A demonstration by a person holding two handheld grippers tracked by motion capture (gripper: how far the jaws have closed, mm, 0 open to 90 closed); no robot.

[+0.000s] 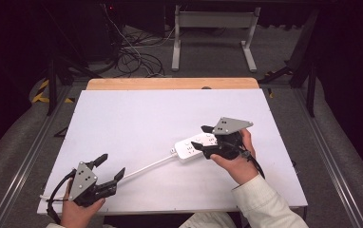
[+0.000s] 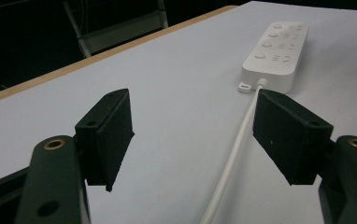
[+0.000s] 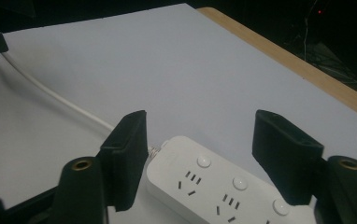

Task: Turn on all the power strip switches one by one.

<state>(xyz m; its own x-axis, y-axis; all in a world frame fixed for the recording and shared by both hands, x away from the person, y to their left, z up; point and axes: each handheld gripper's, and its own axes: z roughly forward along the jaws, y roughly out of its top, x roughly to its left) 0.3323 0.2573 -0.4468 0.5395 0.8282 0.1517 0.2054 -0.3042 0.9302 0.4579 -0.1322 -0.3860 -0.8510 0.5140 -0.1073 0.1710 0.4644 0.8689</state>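
White table (image 1: 137, 114), power strip (image 1: 194, 145), dark room.

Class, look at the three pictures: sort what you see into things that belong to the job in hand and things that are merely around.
Belongs to the job:
- white power strip
- its white cable
- right gripper, fingers open over the strip
- left gripper, open by the cable

Merely around:
- white table top
- grey frame on the floor
- floor cables

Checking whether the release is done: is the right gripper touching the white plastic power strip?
Apart. In the right gripper view the right gripper has both black jaws spread wide, with the white power strip lying on the table between and below them, gaps showing on each side.
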